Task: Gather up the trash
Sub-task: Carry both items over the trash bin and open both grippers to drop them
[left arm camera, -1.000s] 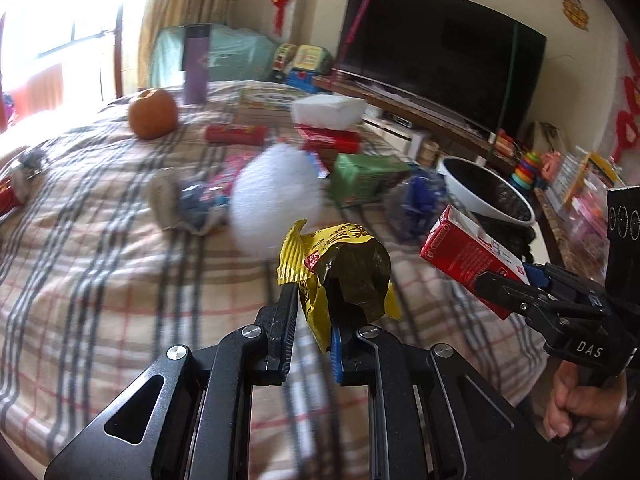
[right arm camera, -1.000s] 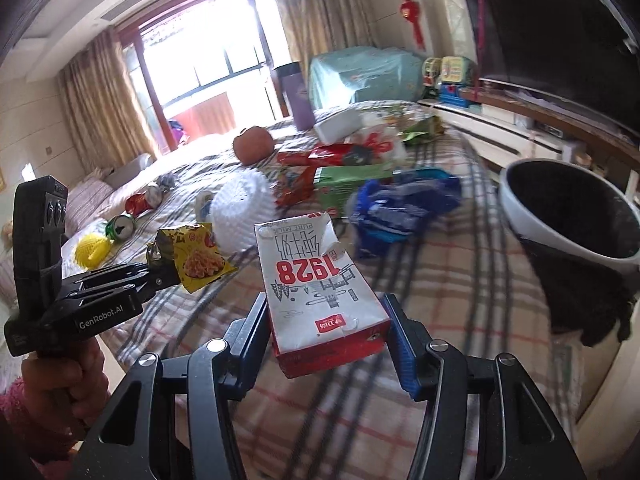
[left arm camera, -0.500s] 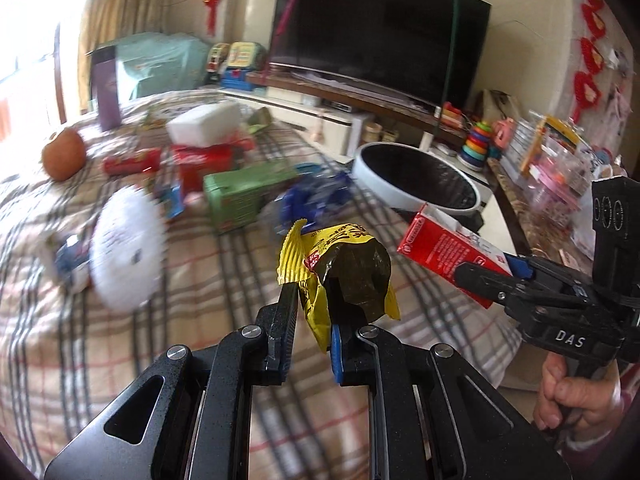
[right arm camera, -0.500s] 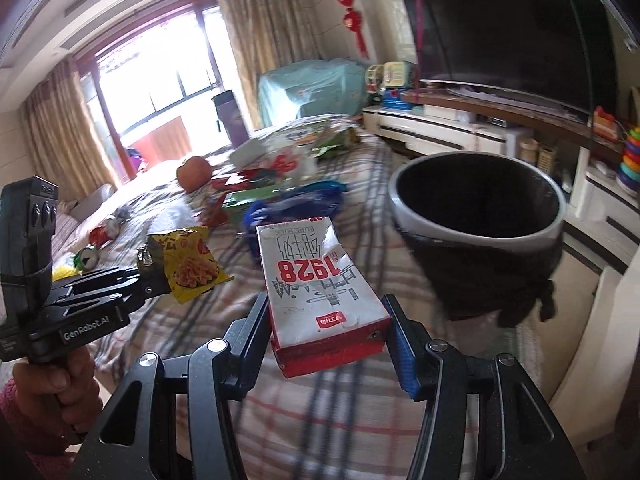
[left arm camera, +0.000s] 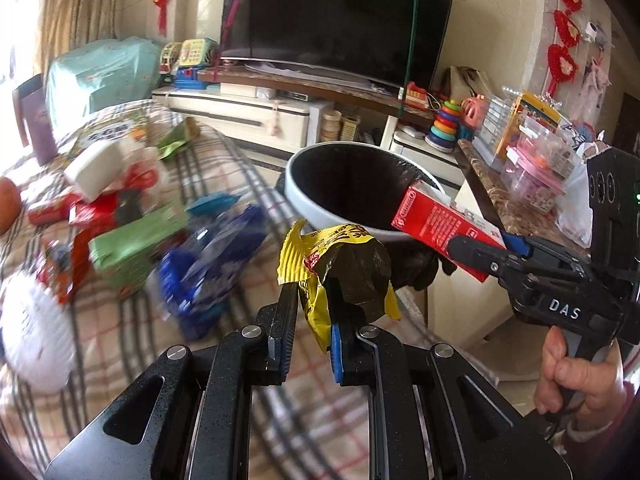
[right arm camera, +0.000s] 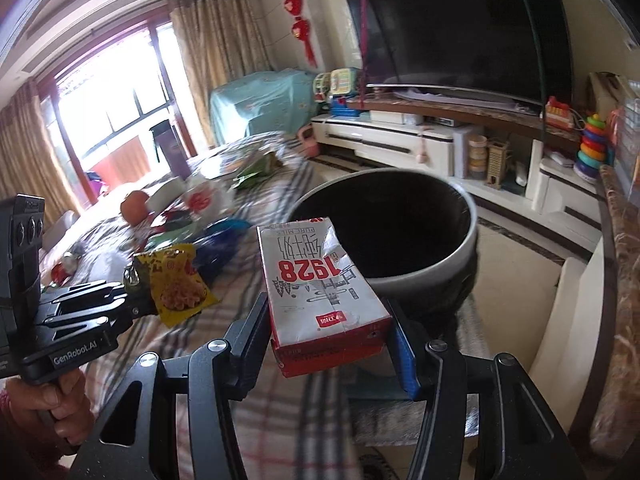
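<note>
My left gripper (left arm camera: 310, 312) is shut on a crumpled yellow snack wrapper (left arm camera: 340, 272), held above the plaid bed near its edge; the wrapper also shows in the right wrist view (right arm camera: 176, 284). My right gripper (right arm camera: 330, 332) is shut on a red and white milk carton (right arm camera: 320, 284), whose far end reaches the rim of the trash bin (right arm camera: 432, 276). In the left wrist view the carton (left arm camera: 436, 224) pokes over the bin's near rim (left arm camera: 320, 216). The bin is round, white outside, with a black liner.
More litter lies on the plaid bed (left arm camera: 120, 340): a green box (left arm camera: 132, 248), a blue bag (left arm camera: 208, 268), a white foam net (left arm camera: 36, 340), red packets (left arm camera: 96, 208), an orange (right arm camera: 134, 208). A TV stand (right arm camera: 420, 144) and a marble counter (right arm camera: 624, 280) flank the bin.
Both grippers have swung right, from over the bed to the trash bin, carrying the wrapper and the carton. The bin is now close, under the carton's tip.
</note>
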A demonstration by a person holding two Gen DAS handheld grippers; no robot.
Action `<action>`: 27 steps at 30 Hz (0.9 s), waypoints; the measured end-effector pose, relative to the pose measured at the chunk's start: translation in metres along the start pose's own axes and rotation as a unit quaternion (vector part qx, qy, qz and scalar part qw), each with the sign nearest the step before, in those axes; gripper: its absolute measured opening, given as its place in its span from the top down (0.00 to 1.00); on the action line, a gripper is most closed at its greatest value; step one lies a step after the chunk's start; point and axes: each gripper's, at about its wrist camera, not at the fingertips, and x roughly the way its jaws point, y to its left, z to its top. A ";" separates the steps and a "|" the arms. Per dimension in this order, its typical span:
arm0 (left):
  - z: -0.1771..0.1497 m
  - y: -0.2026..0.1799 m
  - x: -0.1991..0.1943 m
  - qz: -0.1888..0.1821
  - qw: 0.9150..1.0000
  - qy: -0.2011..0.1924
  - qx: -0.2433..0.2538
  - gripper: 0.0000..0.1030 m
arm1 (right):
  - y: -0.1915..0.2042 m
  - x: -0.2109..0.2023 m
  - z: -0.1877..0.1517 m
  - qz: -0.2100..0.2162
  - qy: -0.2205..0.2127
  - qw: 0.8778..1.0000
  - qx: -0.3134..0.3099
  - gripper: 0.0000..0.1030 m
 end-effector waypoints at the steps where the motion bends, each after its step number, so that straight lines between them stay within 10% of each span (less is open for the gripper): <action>1: 0.004 -0.002 0.004 -0.001 1.000 0.002 0.003 0.87 | -0.004 0.003 0.004 -0.004 0.001 1.000 0.002 0.47; 27: 0.081 -0.019 0.094 -0.020 0.998 0.039 0.033 0.87 | -0.056 0.061 0.059 -0.041 0.029 0.999 -0.004 0.47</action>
